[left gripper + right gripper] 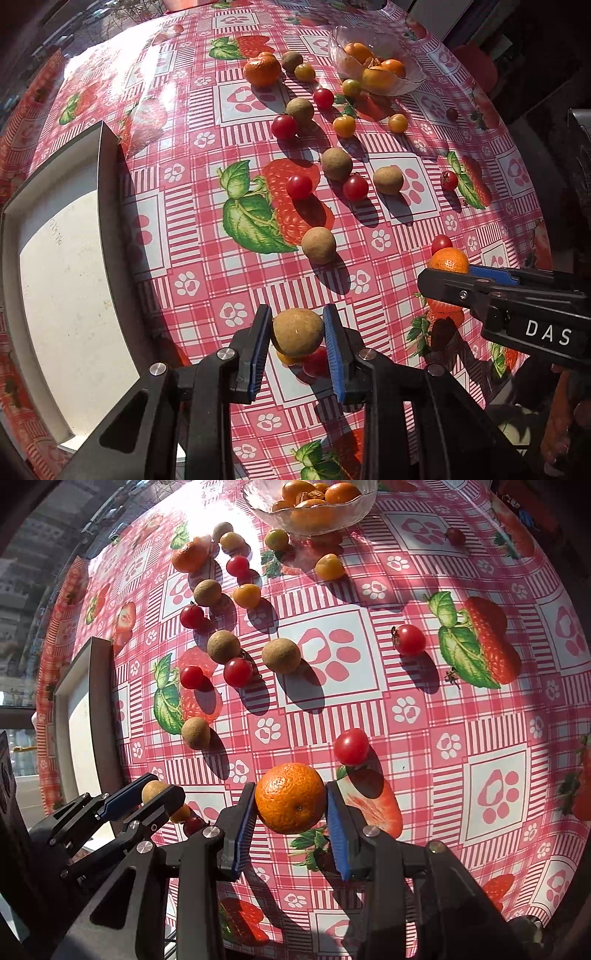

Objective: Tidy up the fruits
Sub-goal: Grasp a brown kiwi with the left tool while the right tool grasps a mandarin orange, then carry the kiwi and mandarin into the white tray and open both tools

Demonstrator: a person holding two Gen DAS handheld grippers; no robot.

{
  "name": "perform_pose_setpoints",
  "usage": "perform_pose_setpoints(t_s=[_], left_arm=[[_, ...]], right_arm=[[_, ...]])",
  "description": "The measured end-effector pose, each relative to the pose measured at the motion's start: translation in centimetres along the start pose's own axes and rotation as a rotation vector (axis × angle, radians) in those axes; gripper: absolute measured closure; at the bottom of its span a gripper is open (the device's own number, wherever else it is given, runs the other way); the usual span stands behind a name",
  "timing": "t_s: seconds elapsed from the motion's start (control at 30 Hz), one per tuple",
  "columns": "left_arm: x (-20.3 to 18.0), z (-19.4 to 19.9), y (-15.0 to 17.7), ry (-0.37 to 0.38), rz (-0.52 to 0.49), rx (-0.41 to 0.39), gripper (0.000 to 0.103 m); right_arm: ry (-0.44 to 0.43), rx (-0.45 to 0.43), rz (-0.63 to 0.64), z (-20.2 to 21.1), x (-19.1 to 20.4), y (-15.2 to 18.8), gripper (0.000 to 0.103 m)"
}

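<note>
My left gripper [297, 332] is shut on a brown longan [297, 332] and holds it above the table; it also shows in the right wrist view [155, 794]. My right gripper [291, 799] is shut on a mandarin [291, 798]; in the left wrist view it shows at the right [448, 264]. Several longans [318, 245], cherry tomatoes [299, 186] and yellow-orange small fruits [344, 126] lie scattered on the strawberry-print tablecloth. A glass bowl [413, 79] at the far side holds orange fruits. Another mandarin [261, 70] lies at the far left.
A white tray with a dark rim [107, 177] stands at the left of the table, seen also in the right wrist view [99, 701]. A yellow fruit [181, 813] and a cherry tomato [193, 825] lie under the left gripper.
</note>
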State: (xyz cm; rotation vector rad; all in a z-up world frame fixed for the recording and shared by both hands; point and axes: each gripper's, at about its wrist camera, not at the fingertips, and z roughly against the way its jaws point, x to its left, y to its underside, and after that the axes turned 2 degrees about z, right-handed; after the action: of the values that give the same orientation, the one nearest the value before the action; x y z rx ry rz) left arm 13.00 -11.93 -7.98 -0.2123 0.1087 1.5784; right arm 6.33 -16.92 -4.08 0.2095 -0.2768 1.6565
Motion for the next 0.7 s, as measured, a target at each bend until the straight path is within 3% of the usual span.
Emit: perform_pose_setpoints(t_s=[0.2, 0.27, 0.53, 0.7], left_arm=[[2.6, 2.0, 1.8, -0.019, 0.053, -0.040, 0.073], [7.2, 4.9, 6.1, -0.026, 0.082, -0.059, 0.073], [16.9, 9.3, 9.9, -0.082, 0.223, -0.143, 0.073], [21.6, 9.9, 11.9, -0.132, 0.293, -0.140, 0.073]], right_arm=[[-0.004, -0.006, 0.045, 0.6, 3.7, 0.1, 0.064], [-0.006, -0.005, 0.068, 0.6, 5.0, 0.0, 0.064], [-0.035, 0.030, 0.201, -0.2, 11.7, 0.5, 0.064], [-0.061, 0.060, 0.301, -1.3, 16.7, 1.0, 0.064]])
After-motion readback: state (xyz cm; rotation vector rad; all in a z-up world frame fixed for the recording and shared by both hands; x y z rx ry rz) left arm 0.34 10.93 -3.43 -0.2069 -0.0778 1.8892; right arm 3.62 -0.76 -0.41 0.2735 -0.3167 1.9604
